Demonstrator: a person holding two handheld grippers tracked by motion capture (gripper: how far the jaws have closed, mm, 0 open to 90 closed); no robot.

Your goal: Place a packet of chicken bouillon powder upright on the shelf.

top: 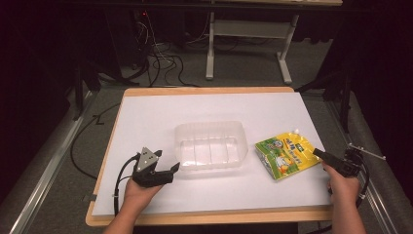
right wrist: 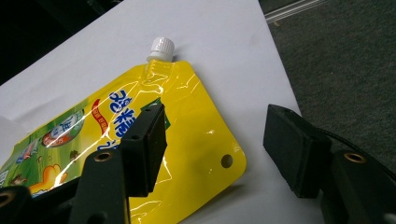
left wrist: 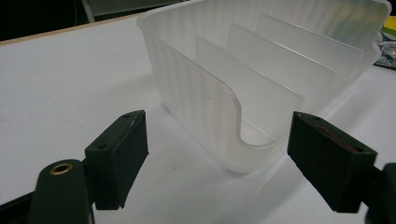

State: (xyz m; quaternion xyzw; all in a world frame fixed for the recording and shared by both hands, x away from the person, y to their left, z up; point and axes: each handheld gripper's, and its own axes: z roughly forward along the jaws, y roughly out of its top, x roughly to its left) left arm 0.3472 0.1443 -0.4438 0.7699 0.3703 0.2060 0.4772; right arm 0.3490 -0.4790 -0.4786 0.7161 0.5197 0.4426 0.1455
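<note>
Right hand-held gripper (right wrist: 215, 149) agape, straddling pouch (right wrist: 140, 140) edge near table (top: 311, 126) edge.

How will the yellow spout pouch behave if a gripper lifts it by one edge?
The yellow pouch looks like glossy, wrinkled film, so it will probably sag and may slip. It lies flat, so rolling seems unlikely; its white cap is likely the only stiff part.

— How many things lay on the table (top: 146, 109)?
— Two: one clear plastic bin (top: 210, 145) with three dividers, just ahead of the left gripper (top: 168, 171), and one yellow spouted pouch (top: 284, 154), beside the right gripper (top: 325, 157).
</note>
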